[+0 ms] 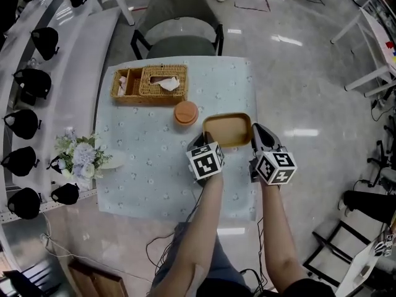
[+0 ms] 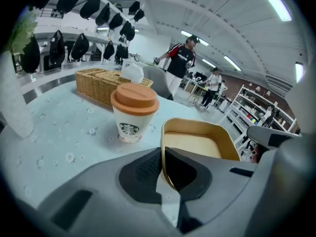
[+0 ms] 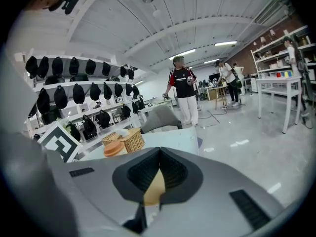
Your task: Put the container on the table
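A tan rectangular container [image 1: 227,129] sits between my two grippers over the right side of the pale flowered table [image 1: 148,172]. My left gripper [image 1: 207,138] is shut on its left rim, and in the left gripper view the thin rim [image 2: 197,142] runs between the pads of that gripper [image 2: 162,154]. My right gripper [image 1: 255,135] is shut on the opposite rim. In the right gripper view only a tan sliver of the container [image 3: 155,187] shows in that gripper [image 3: 159,154]. I cannot tell whether the container's base touches the table.
An orange-lidded paper cup [image 1: 185,112] [image 2: 134,112] stands just left of the container. A wicker basket [image 1: 150,83] with tissues is at the table's far side, flowers [image 1: 80,156] at its left edge, a grey chair [image 1: 179,26] beyond. People stand far off.
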